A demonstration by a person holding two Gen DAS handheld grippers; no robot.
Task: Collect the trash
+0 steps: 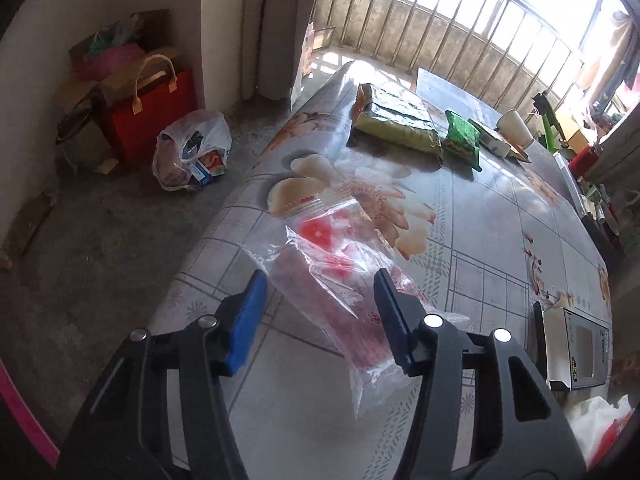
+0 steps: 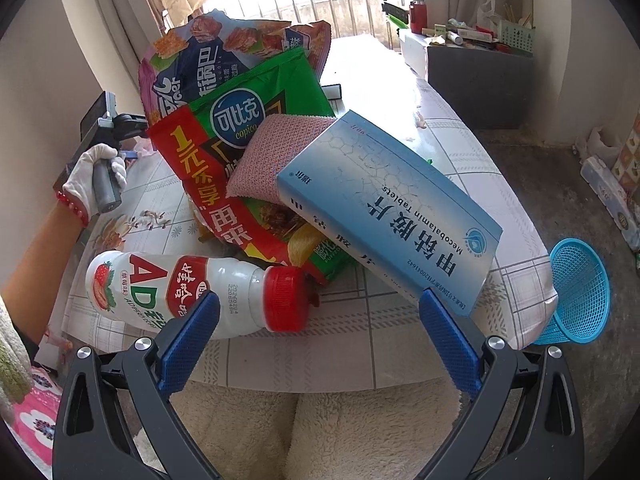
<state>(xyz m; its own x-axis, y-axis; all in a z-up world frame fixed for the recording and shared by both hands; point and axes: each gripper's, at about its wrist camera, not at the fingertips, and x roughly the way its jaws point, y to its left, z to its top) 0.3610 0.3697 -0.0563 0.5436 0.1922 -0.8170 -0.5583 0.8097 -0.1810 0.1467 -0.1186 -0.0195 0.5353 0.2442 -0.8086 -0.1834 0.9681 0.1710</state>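
You've got strong daylight from the barred window (image 1: 460,20), blown out white in both views. Glare streaks the glossy worktop (image 1: 500,208). Heavy fisheye bending, dark vignette at corners. Nearby things sharp; floor side dimmer, soft shadows.

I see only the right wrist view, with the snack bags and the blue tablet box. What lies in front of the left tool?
Observer: A clear plastic bag with red print lies flat on the table, between the fingers of the left tool.
Operator: Is it clamped?
Observer: No, a gap shows between one pad and the bag.
Operator: Is more trash beyond it?
Observer: Yes, a yellow-green snack packet lies at the far end.
Operator: And on the floor?
Observer: A white plastic bag with packaging inside stands there.
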